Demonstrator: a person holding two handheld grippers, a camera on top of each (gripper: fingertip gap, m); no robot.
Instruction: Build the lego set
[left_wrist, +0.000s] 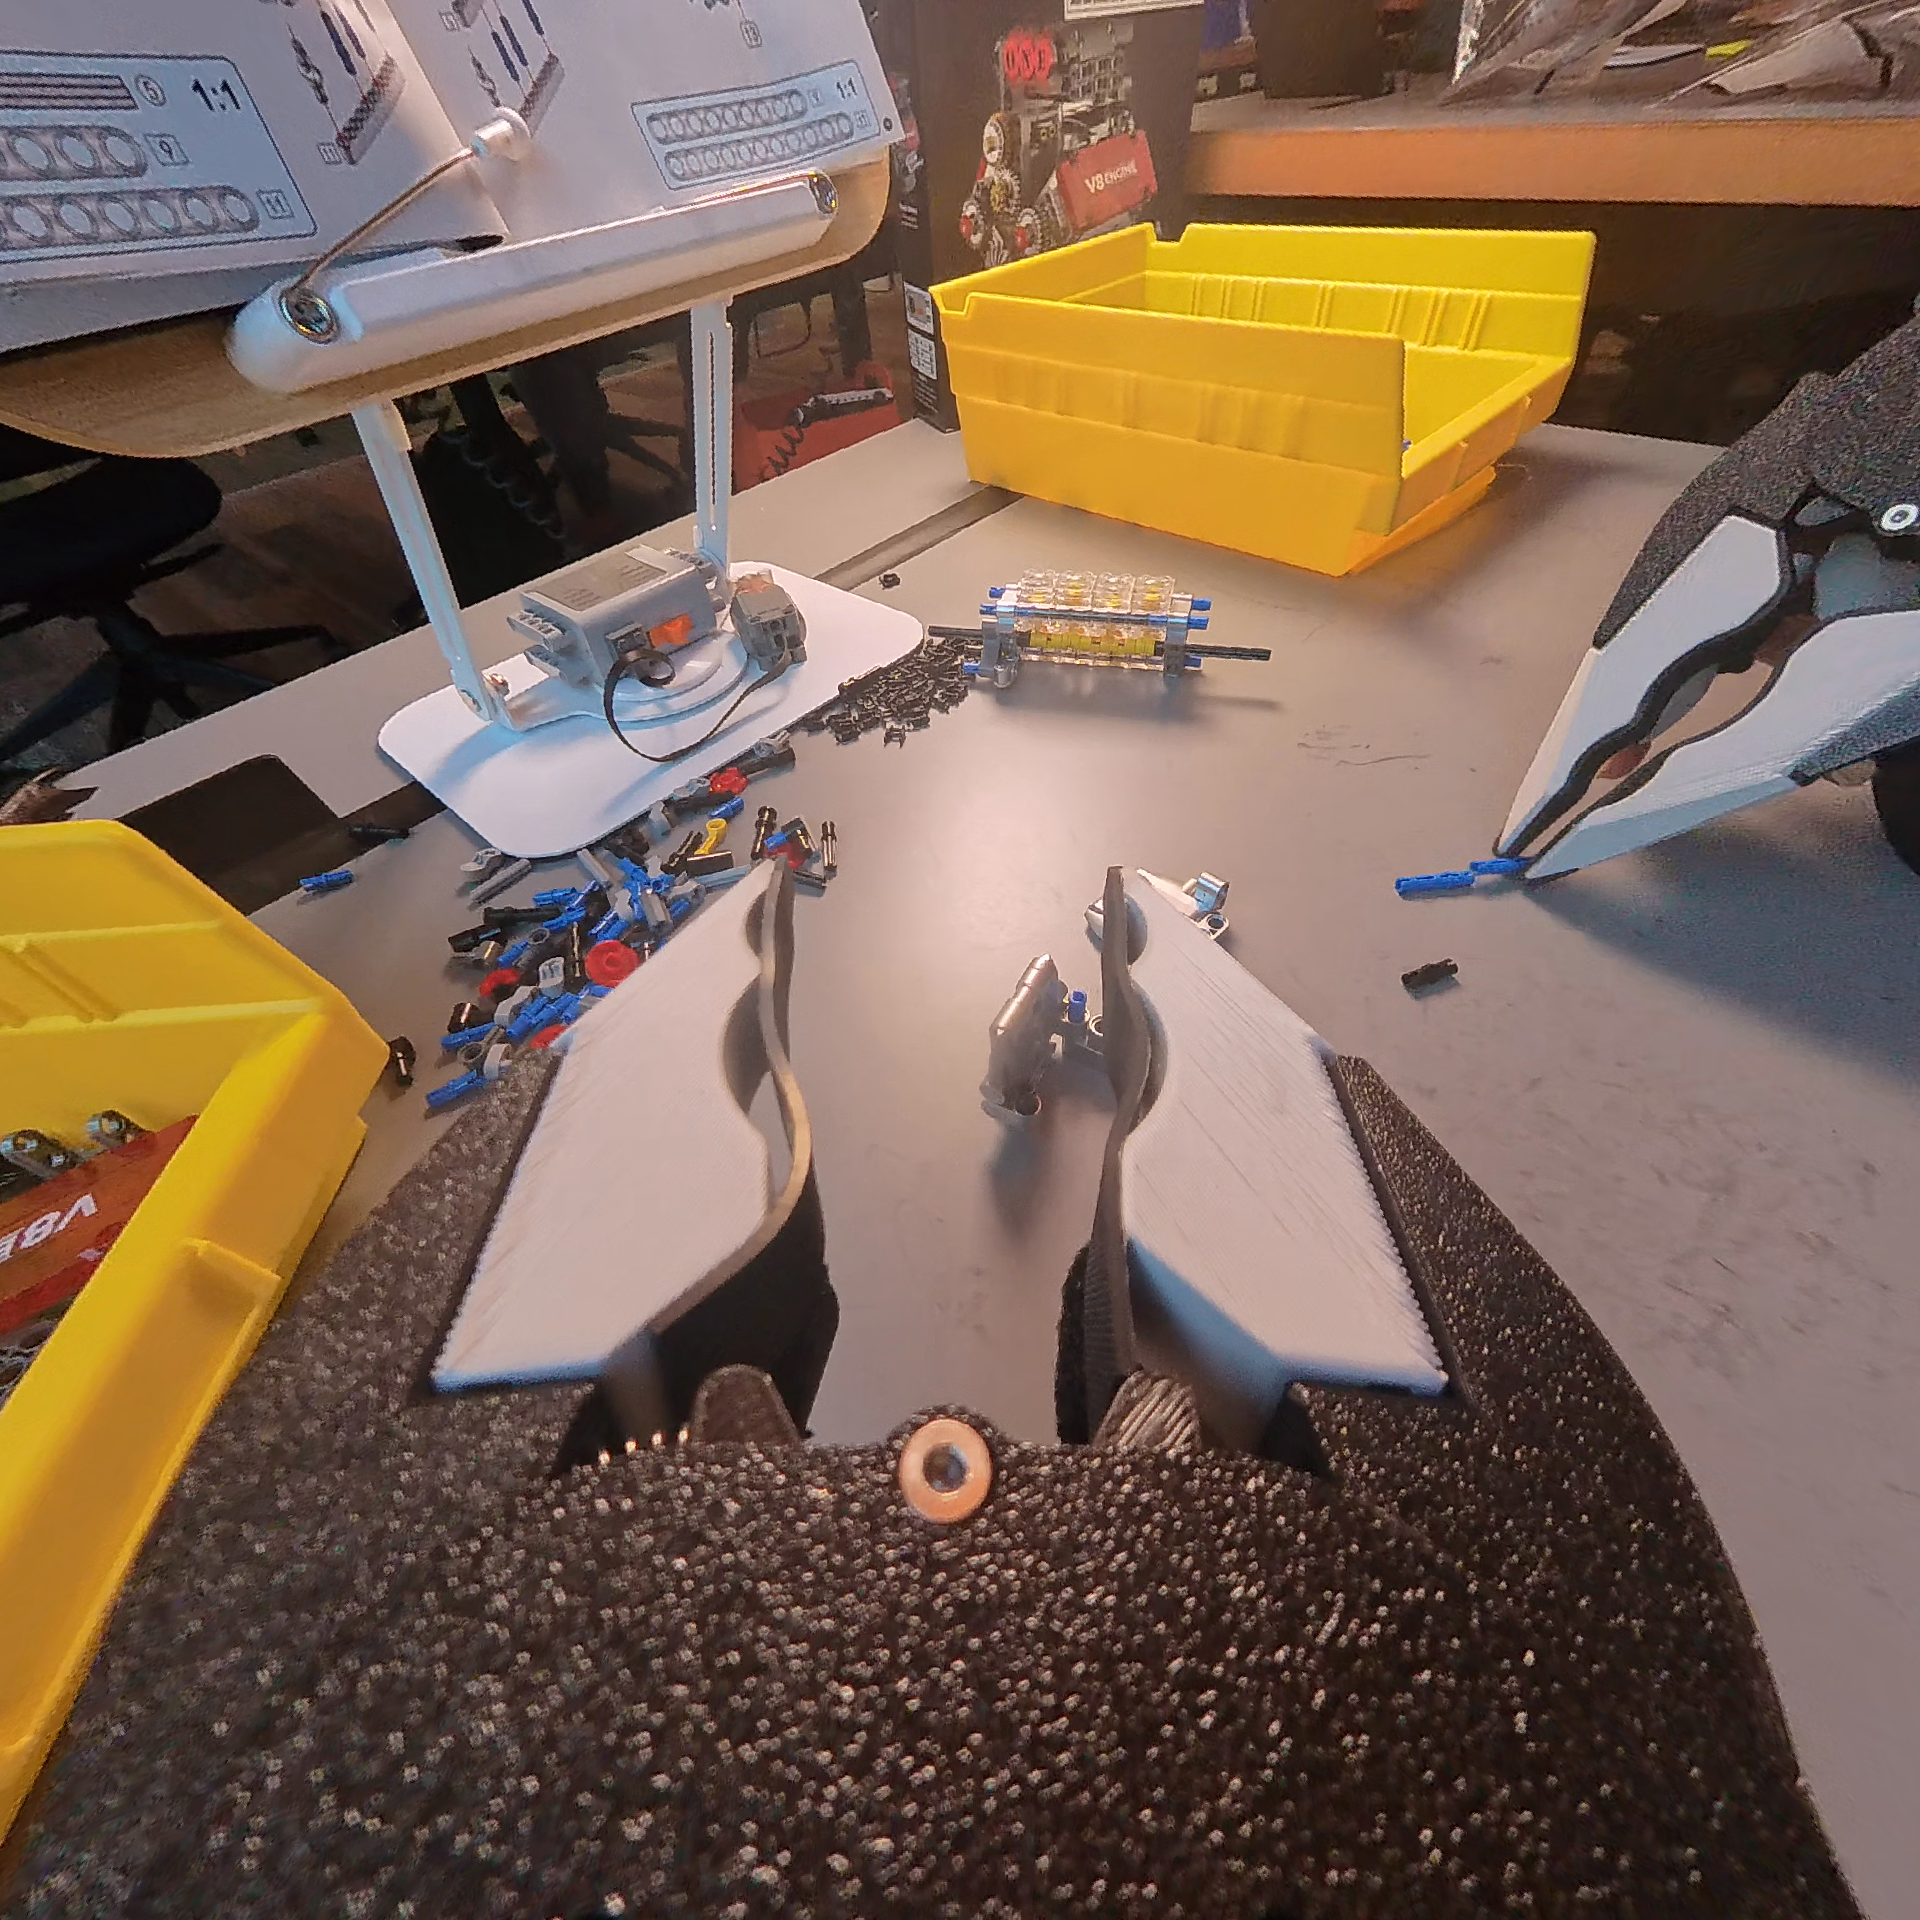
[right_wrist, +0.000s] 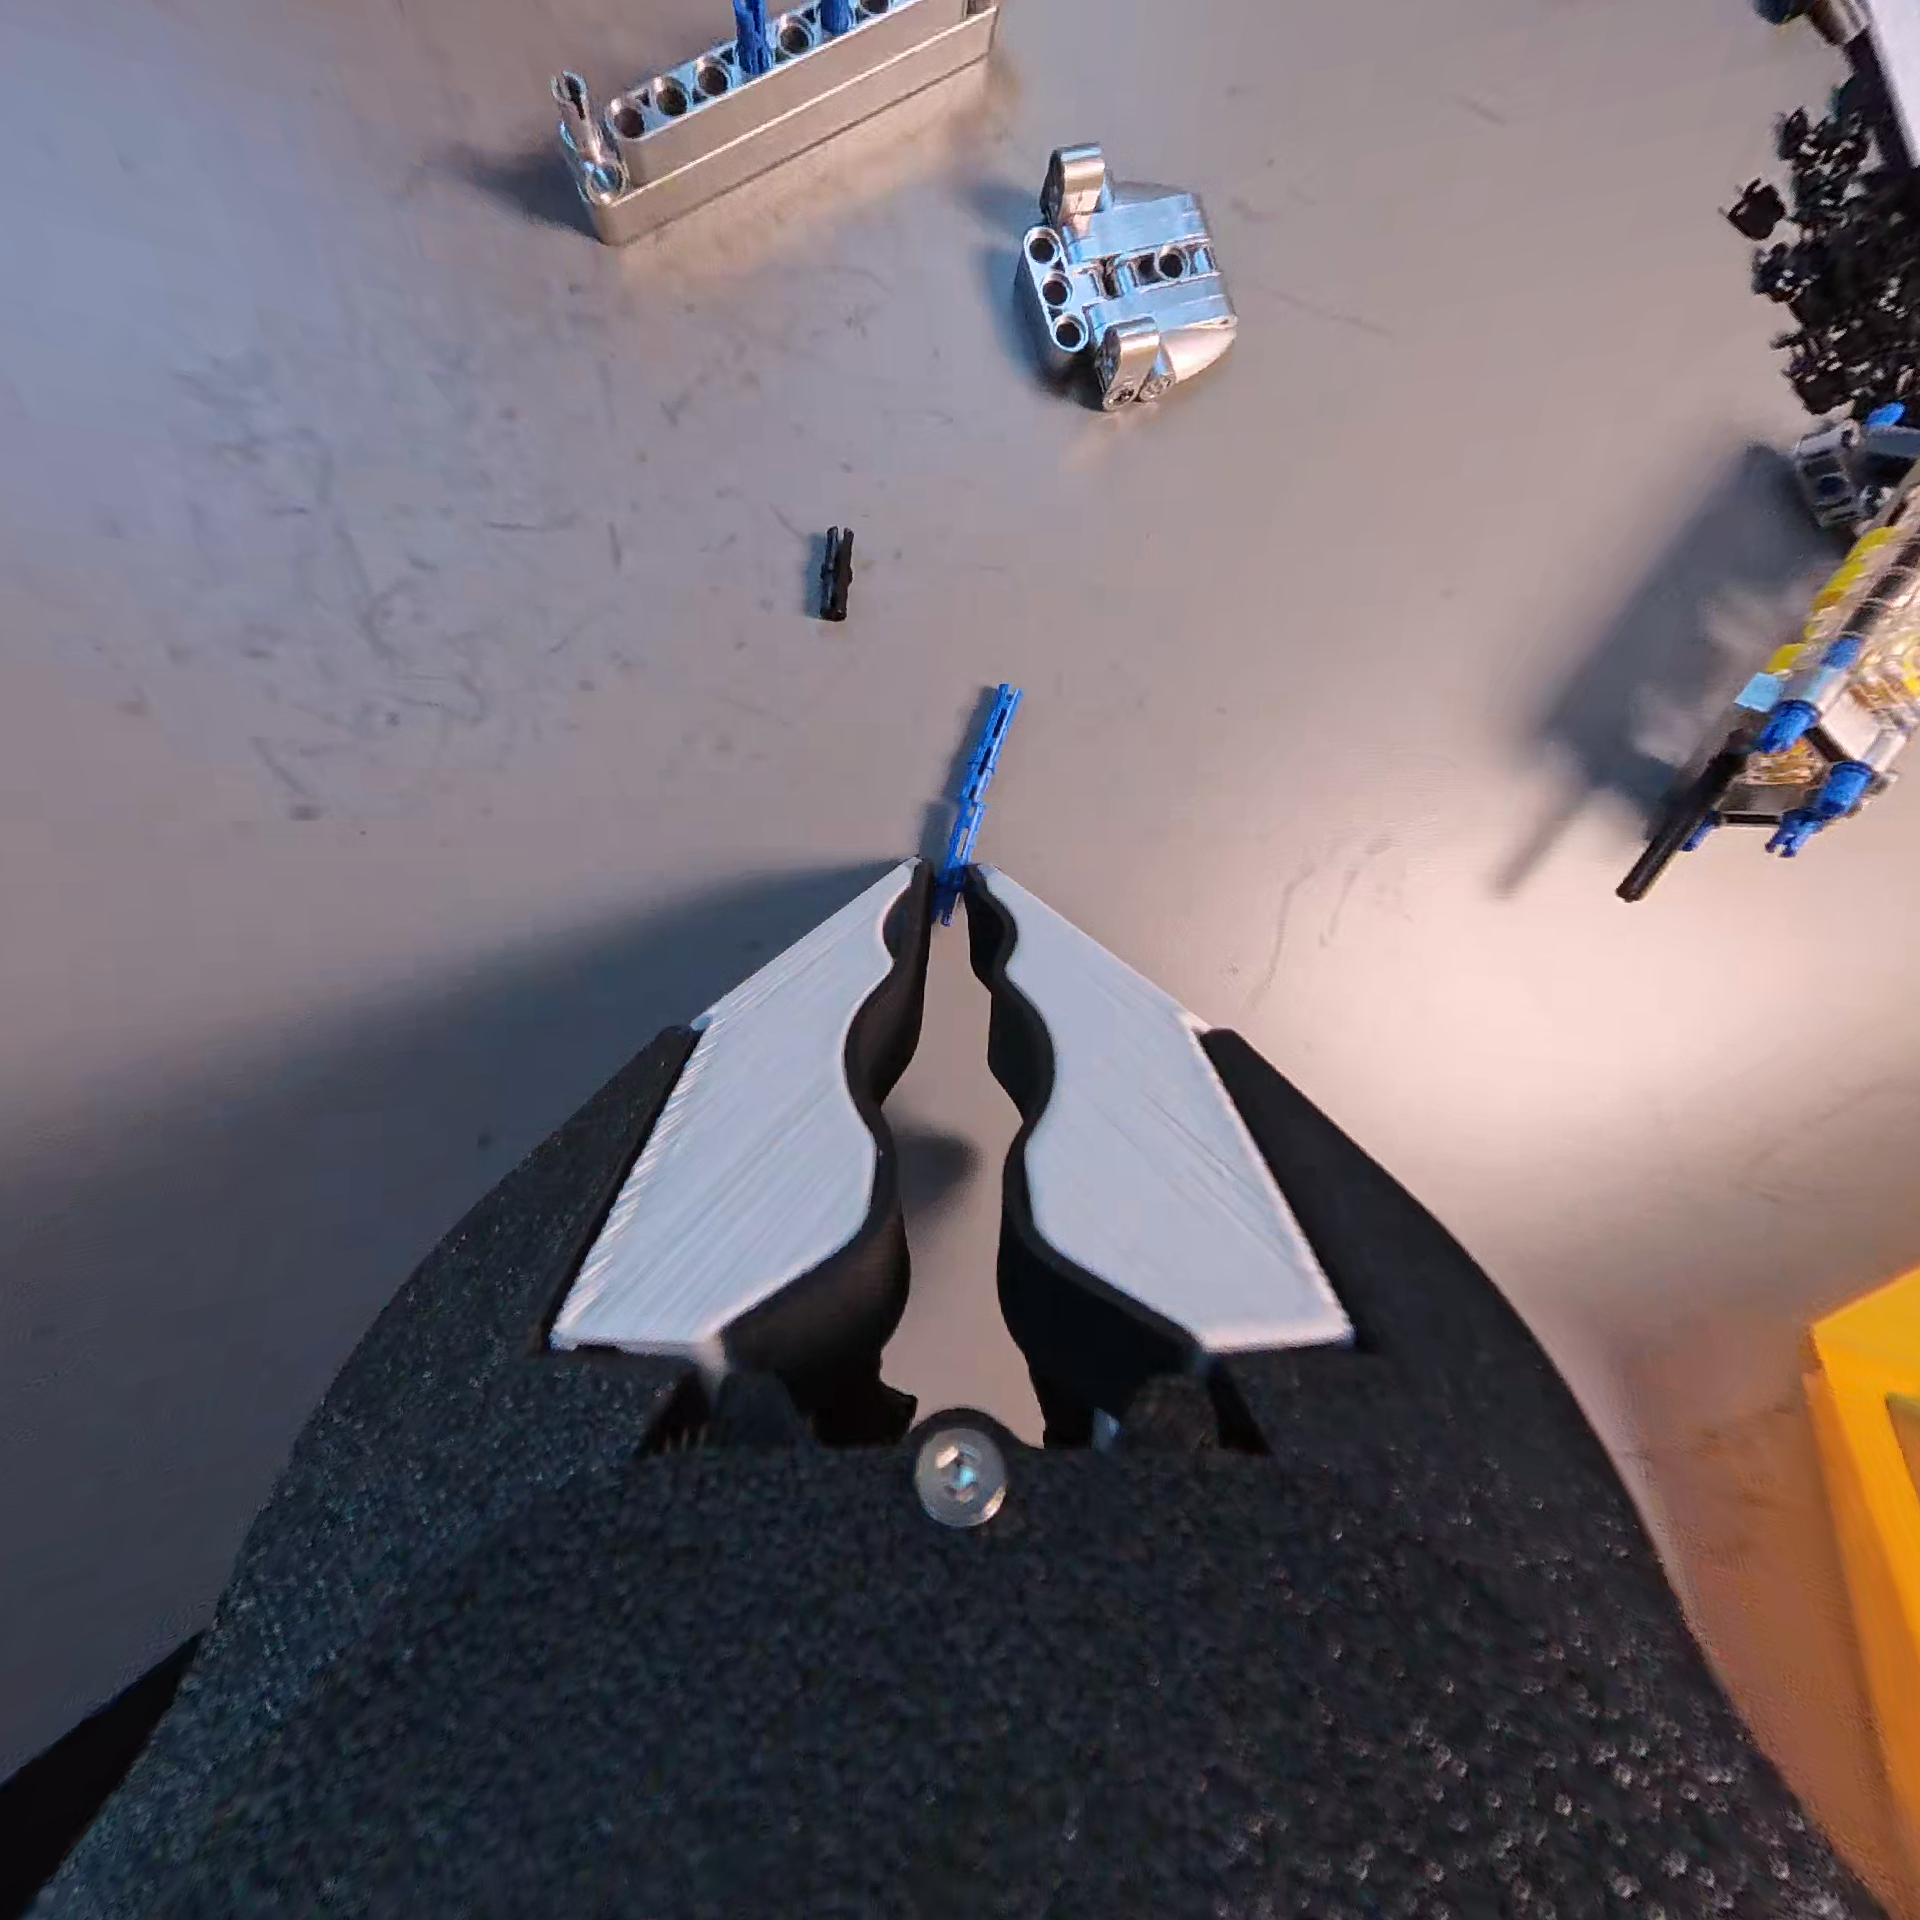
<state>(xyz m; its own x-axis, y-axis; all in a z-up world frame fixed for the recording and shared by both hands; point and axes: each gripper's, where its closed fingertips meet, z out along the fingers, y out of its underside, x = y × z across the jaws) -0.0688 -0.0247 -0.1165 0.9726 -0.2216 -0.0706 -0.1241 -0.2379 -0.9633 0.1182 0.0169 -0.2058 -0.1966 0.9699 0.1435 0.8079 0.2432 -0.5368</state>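
Note:
My right gripper (right_wrist: 945, 871) is shut on the near end of a blue pin (right_wrist: 961, 836) that lies on the grey table (right_wrist: 416, 520). A second blue pin (right_wrist: 995, 732) lies end to end beyond it. In the left wrist view the right gripper (left_wrist: 1525, 871) shows at the right, tips down on the blue pin (left_wrist: 1491, 864). My left gripper (left_wrist: 945, 873) is open and empty, low over the table. A short grey beam assembly (left_wrist: 1023, 1039) stands between its fingers, close to the right one. A silver part (left_wrist: 1195, 899) lies just past that finger.
A black pin (right_wrist: 831, 574) lies ahead of the right gripper. A clear-and-yellow block assembly (left_wrist: 1091, 623), a pile of small pins (left_wrist: 582, 935), a white book stand (left_wrist: 665, 717) bearing a grey battery box, and yellow bins (left_wrist: 1247, 395) (left_wrist: 156, 1091) surround the space. Tip to tip, the grippers are about 20 centimeters apart.

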